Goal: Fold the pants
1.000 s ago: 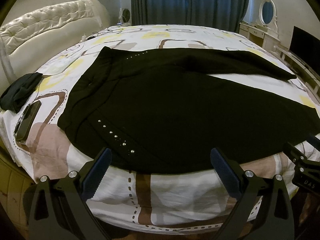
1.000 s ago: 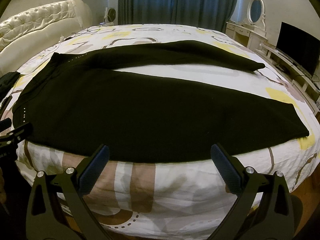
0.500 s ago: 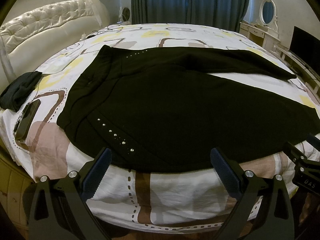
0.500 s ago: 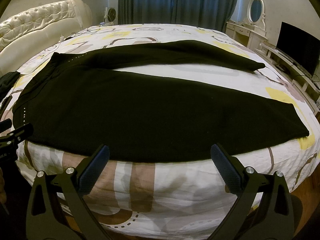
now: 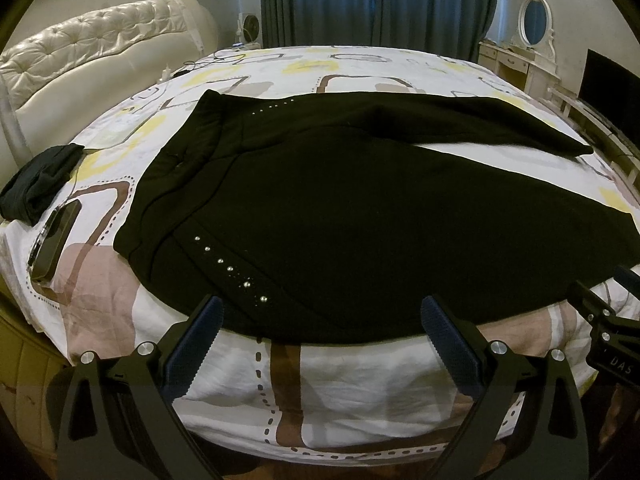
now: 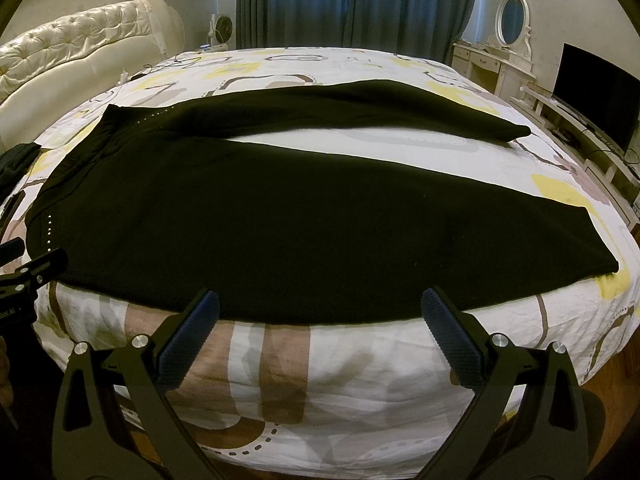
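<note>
Pants: the black pants [image 5: 340, 216] lie flat on the bed [image 5: 352, 364], waistband to the left, the two legs spread apart in a V toward the right; the near leg runs along the bed's front edge, the far leg [image 6: 360, 108] lies well apart from it.
Step in hand: approach, by my reading; no fold is made yet and nothing is gripped.
Left claw: the left claw [image 5: 318, 340] stands wide, empty, just off the hip with its row of studs [image 5: 230, 268].
Right claw: the right claw [image 6: 320, 332] is wide too, empty, at the near leg's lower edge.
Next move: likely pinch the near edge at hip and leg, then carry it over onto the far leg, keeping the cloth taut.
Against earlier frames: almost no change; both claws are as wide as they were, the pants unmoved.
Beside: a phone [image 5: 54, 240] and a dark cloth [image 5: 38, 184] at the bed's left.
</note>
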`<state>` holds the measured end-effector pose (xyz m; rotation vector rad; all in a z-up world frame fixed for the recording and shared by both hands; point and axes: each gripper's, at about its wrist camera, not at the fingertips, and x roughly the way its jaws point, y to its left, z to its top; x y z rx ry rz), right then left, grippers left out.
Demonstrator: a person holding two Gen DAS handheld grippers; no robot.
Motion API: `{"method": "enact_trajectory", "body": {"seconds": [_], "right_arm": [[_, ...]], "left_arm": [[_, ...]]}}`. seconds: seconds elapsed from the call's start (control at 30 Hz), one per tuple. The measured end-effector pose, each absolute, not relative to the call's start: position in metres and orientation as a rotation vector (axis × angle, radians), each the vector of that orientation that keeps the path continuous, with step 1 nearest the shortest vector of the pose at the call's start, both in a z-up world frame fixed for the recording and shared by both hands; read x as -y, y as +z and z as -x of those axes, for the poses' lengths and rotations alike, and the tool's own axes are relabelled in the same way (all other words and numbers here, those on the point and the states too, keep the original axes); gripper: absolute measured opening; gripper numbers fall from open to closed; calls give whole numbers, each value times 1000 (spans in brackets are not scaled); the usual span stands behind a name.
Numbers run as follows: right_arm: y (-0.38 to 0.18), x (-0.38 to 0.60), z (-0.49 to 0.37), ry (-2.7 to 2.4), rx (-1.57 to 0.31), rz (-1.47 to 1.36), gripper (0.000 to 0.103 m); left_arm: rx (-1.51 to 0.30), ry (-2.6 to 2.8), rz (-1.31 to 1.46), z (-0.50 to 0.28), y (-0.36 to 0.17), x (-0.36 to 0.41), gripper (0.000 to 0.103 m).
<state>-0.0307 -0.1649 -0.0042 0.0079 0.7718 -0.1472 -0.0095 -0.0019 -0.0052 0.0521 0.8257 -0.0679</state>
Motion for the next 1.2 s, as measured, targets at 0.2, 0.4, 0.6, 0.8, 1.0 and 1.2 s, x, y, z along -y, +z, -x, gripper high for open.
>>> {"method": "enact_trajectory", "body": {"seconds": [0.2, 0.4, 0.6, 0.8, 1.0, 1.2], "right_arm": [[-4, 165, 30, -147, -773, -9, 101], [-4, 165, 30, -147, -773, -9, 101], [-5, 162, 30, -143, -777, -4, 101], [-2, 161, 23, -129, -779, 15, 101], [9, 169, 9, -137, -760, 7, 101], [13, 169, -8, -130, -768, 9, 101]], "left_arm": [[-827, -69, -54, 9, -5, 2, 99], [-827, -73, -62, 10, -5, 3, 99], [-824, -77, -77, 9, -3, 5, 99], [-798, -96, -91, -2, 7, 2, 99], [-751, -118, -63, -32, 28, -19, 99], [-705, -106, -141, -75, 47, -40, 99]]}}
